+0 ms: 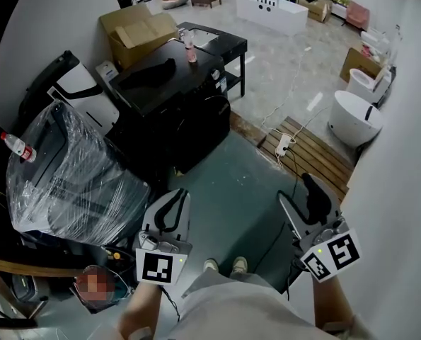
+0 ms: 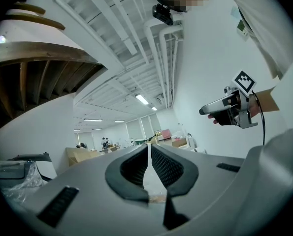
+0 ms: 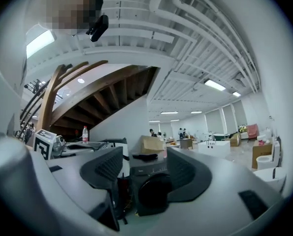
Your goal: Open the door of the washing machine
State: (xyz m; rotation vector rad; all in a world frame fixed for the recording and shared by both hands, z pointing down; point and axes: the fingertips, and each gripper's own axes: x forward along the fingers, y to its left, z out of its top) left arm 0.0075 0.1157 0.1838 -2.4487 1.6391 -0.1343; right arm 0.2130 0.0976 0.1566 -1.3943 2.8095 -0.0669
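The black washing machine [image 1: 169, 83] stands ahead of me on the floor, its front toward me. Its round dark door [image 3: 155, 196] is closed and shows between the jaws in the right gripper view. My right gripper [image 1: 296, 191] is held level, well short of the machine, its jaws wide apart and empty [image 3: 145, 157]. My left gripper [image 1: 179, 194] hangs at the lower left, also away from the machine, jaws together with only a thin slit and nothing in them [image 2: 149, 154]. The right gripper [image 2: 226, 104] also appears in the left gripper view, in a hand.
A plastic-wrapped appliance [image 1: 68, 168] with a water bottle [image 1: 18, 146] on it stands left of the machine. Behind are a cardboard box [image 1: 136, 30] and a black table [image 1: 221, 42]. A power strip [image 1: 284, 144] lies on wooden slats at right, near a white toilet [image 1: 355, 115].
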